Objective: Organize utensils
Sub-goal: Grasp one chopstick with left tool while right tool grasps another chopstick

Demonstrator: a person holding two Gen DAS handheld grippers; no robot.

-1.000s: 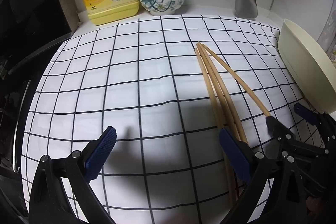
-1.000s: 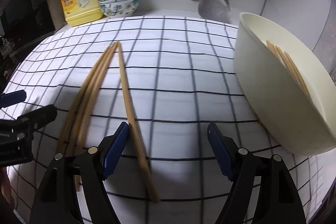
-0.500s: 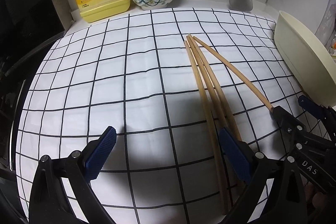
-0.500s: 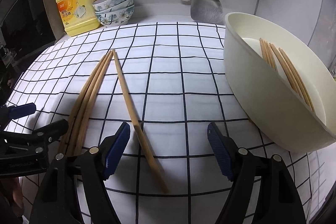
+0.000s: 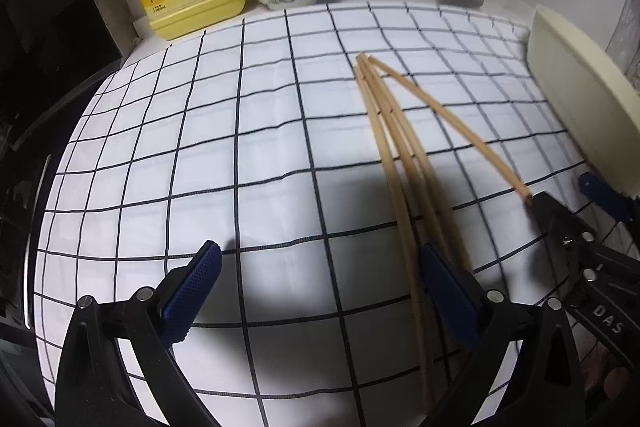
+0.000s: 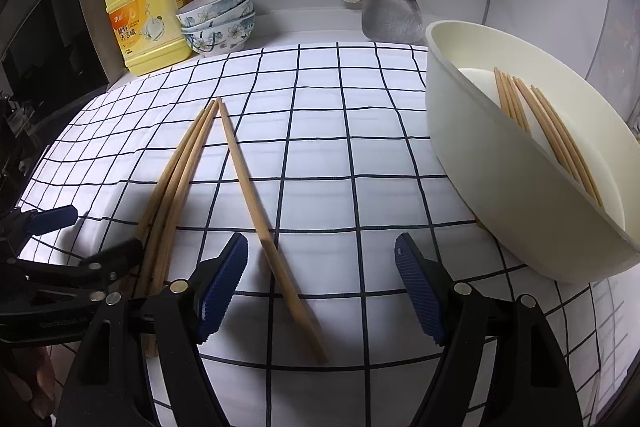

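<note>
Counter under checked cloth. On cloth: 4 chopsticks ahead of left fingers, tub beyond right finger. Behind: soap jug, bowls.

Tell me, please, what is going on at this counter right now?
A person is sorting chopsticks with two handheld grippers. Several chopsticks already lie in the cream tub. Four more remain on the checked cloth: three bunched, one apart. The right gripper, open, straddles the lone one; the left gripper is open beside the bunch.
</note>
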